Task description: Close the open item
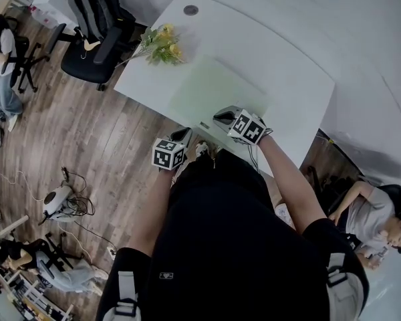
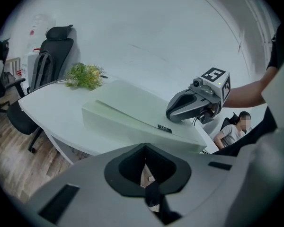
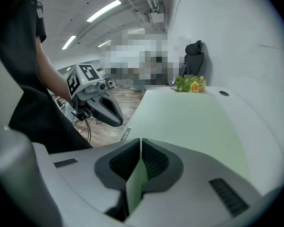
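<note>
Box (image 1: 214, 89) of pale green, flat and wide, lies on the near half of the white table (image 1: 287, 65), with a small dark label on its near edge. In the left gripper view its lid slants over the base instead of sitting flush, so the box is still partly open.

The right gripper (image 1: 222, 118) is at the box's near right corner. Its own view shows the jaws pressed onto a thin pale green sheet, the lid's edge, which stands upright between the pads. The left gripper (image 1: 180, 137) hangs just off the table's near edge, to the left of the right one and apart from the box. Its jaws are drawn together with nothing between them, and only the floor shows through the gap behind.

At the table's far left corner lies a bunch of flowers (image 1: 162, 44) with yellow heads and green leaves, well apart from the box. A round dark grommet (image 1: 191, 10) is set into the tabletop beyond the flowers. A black office chair (image 1: 93, 25) stands on the wooden floor (image 1: 67, 139) past that corner. One person (image 1: 374, 219) sits low at the near right beside the table, and another (image 1: 3, 52) sits at the far left.
</note>
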Demonstrator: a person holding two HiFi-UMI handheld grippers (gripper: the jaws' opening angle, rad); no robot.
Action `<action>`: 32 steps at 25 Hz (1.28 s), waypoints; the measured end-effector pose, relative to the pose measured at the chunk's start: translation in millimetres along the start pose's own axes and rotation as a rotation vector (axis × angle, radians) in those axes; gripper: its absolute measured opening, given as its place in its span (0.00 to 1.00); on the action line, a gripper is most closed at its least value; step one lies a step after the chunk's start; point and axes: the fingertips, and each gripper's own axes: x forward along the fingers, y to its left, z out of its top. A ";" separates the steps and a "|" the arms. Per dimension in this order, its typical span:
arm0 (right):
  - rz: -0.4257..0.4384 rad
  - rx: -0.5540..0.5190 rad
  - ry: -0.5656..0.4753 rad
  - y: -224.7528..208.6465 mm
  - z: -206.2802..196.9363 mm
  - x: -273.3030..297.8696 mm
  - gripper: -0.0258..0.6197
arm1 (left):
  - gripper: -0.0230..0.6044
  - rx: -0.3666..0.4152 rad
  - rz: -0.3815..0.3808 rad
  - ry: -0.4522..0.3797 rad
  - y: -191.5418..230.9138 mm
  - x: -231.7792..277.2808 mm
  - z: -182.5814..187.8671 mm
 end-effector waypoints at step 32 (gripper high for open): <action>0.015 0.029 -0.217 42.4 5.0 -65.7 0.05 | 0.05 0.012 0.136 -0.117 -67.9 -41.1 26.8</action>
